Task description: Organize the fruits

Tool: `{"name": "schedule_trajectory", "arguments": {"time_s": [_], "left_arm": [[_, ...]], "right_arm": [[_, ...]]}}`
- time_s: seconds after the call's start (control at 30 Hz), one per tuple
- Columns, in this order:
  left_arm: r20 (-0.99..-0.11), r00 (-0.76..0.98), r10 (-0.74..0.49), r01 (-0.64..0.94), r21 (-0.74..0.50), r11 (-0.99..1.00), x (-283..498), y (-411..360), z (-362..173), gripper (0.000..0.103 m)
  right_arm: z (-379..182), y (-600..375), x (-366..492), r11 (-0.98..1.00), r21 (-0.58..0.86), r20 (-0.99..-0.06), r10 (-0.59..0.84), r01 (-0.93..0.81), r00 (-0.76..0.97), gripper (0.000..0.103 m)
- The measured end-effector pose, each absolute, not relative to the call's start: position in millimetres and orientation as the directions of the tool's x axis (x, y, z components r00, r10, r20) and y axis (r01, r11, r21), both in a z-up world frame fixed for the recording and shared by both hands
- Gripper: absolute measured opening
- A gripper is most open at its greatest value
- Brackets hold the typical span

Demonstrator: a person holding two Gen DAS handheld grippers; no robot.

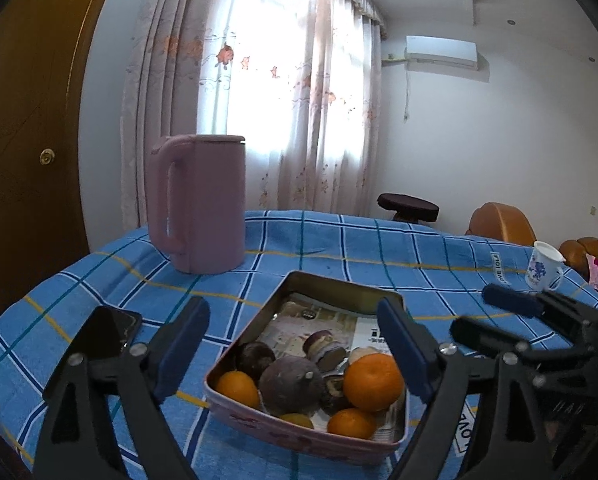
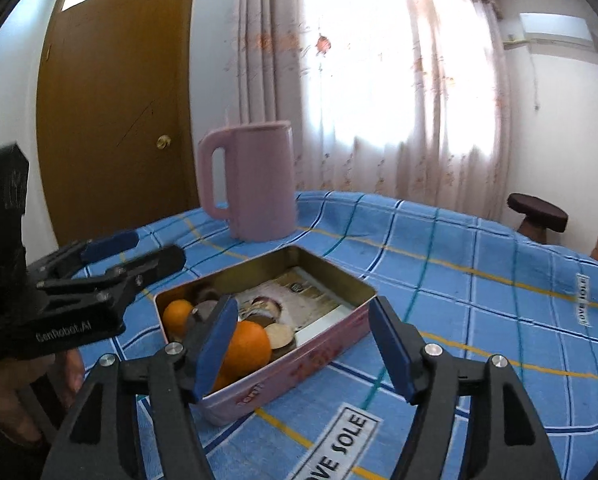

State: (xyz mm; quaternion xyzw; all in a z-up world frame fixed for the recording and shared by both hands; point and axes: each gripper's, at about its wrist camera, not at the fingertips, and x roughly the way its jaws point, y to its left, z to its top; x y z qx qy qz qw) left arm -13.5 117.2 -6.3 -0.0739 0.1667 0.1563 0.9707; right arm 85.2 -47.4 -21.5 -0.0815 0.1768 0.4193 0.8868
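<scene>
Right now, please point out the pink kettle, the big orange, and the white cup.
pink kettle (image 1: 211,204), left wrist view, middle of its body
big orange (image 1: 373,382), left wrist view, its front skin
white cup (image 1: 543,268), left wrist view, its flowered side

A table under a blue checked cloth (image 1: 339,240) carries a pink plastic kettle (image 1: 203,204) upper left, an open rectangular metal tin (image 1: 299,424) centre, a black phone (image 1: 111,332) lower left, and a white floral cup (image 1: 543,266) right.

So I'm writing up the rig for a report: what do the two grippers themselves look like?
Both are alike: black angular frames with silver bolt heads and flat blue pads on the fingers. The left gripper carries white GenRobot.AI lettering on its side, seen from the right gripper. No cables show.
</scene>
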Motion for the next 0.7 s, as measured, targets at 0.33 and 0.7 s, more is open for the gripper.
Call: {"name": "schedule_trajectory", "arguments": {"time_s": [0.33,0.7], "left_arm": [[-0.336,0.902,0.270,-0.314,-0.083,0.946,-15.5,109.6,-0.9,0.090],[-0.338,0.903,0.266,-0.307,-0.073,0.949,-15.0,104.4,-0.6,0.092]], "right_arm": [[-14.4,-56.6,81.1,0.649,0.006,-0.359,0.711,-0.761,0.604,0.070],[-15.4,-61.9,82.6,0.663,0.012,-0.356,0.702,-0.749,0.616,0.070]]}}
